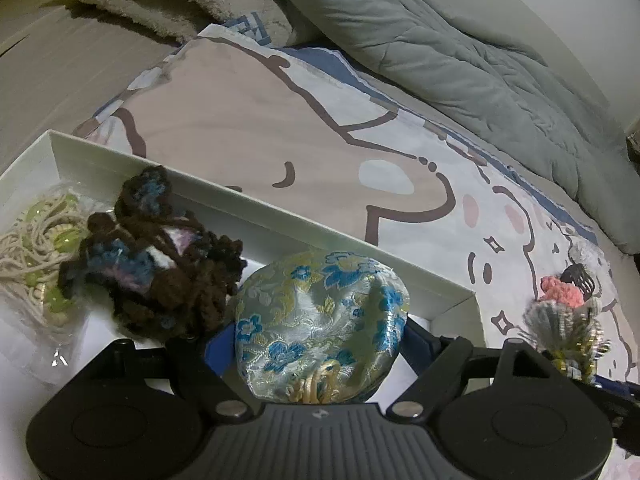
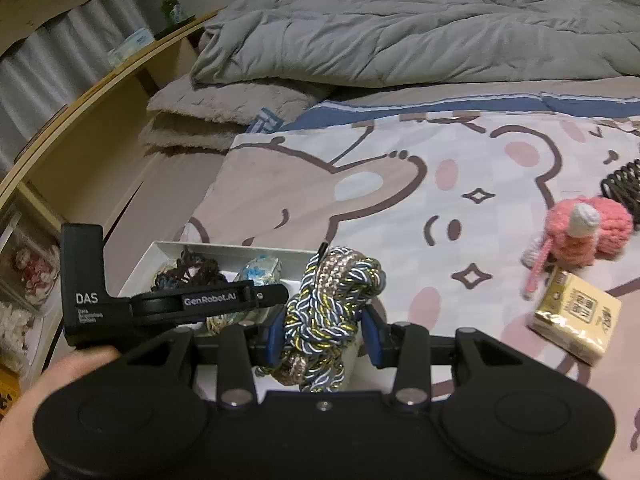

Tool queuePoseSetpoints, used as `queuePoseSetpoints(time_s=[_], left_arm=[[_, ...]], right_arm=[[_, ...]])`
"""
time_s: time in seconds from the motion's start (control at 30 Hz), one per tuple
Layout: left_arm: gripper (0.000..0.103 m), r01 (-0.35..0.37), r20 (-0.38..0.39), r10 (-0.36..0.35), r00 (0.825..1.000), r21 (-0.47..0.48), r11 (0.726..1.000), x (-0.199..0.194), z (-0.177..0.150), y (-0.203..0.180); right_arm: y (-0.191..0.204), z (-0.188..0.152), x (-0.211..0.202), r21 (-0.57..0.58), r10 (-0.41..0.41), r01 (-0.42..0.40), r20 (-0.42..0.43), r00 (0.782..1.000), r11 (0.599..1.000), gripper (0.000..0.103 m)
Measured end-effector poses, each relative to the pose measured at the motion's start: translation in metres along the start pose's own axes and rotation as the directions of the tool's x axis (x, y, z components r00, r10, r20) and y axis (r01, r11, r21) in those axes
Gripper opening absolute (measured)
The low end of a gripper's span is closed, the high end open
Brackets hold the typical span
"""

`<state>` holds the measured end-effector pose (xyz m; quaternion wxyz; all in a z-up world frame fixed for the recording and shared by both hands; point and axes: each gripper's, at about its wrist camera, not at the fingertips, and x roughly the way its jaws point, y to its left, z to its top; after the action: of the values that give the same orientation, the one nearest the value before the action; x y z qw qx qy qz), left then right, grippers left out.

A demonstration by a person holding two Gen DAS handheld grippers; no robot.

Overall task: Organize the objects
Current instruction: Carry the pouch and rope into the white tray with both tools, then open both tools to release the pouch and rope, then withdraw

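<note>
A white shallow box (image 1: 256, 204) lies on the bed; it also shows in the right wrist view (image 2: 224, 247). In it lie a beige cord with green beads (image 1: 36, 236) and a brown-and-blue crochet piece (image 1: 156, 256). My left gripper (image 1: 320, 340) is shut on a blue-and-gold brocade pouch (image 1: 320, 320), held over the box's right end. My right gripper (image 2: 324, 332) is shut on a bundle of braided blue, gold and grey rope (image 2: 332, 312), just right of the box. The rope bundle also shows at the right of the left wrist view (image 1: 564, 328).
On the cartoon-print sheet (image 2: 400, 208) lie a pink crochet doll (image 2: 584, 236), a yellow packet (image 2: 576, 316) and a black hair claw (image 2: 624, 184). A grey quilt (image 2: 400, 28) and folded beige blanket (image 2: 224, 108) lie behind. A wooden shelf (image 2: 80, 92) stands left.
</note>
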<state>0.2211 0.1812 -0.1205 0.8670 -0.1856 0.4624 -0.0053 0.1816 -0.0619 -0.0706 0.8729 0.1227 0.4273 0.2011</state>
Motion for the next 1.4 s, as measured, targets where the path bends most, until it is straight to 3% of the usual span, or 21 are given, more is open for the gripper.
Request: queuePoseSetpoints(time_s=[0.13,0.2,0.27,0.57,1.03,1.4], left_arm=[[0.089,0.02,0.001,-0.02,1.0,-0.005,1.0,-0.007,0.001,-0.002],[0.093,0.036,0.006,-0.036,0.999,-0.012,0.999,-0.012,0.001,-0.003],[0.093,0.038,0.01,-0.038,0.999,-0.004,0.999,-0.016,0.001,-0.006],[0.093,-0.011,0.02,0.01,1.0,0.057,0.998,-0.037,-0.004,-0.013],[0.093,-0.097,0.085,0.088,0.992,0.106,0.99,-0.085,-0.015,-0.017],[0.094,-0.144,0.119,0.127,0.985,0.145,0.979,-0.12,-0.026,-0.03]], right_arm=[[0.005,-0.001,0.009,-0.021,0.023,-0.023,-0.013,1.0,1.0,0.042],[0.007,-0.001,0.015,-0.024,0.047,-0.048,-0.026,0.999,0.999,0.046],[0.007,-0.002,0.017,-0.016,0.035,-0.035,-0.023,0.999,0.999,0.071],[0.01,-0.004,0.007,-0.051,0.005,-0.005,0.0,1.0,0.999,0.07],[0.013,-0.008,-0.023,-0.073,0.028,-0.024,0.047,0.999,0.997,0.07],[0.011,-0.014,-0.049,-0.105,0.017,-0.009,0.076,0.997,0.994,0.076]])
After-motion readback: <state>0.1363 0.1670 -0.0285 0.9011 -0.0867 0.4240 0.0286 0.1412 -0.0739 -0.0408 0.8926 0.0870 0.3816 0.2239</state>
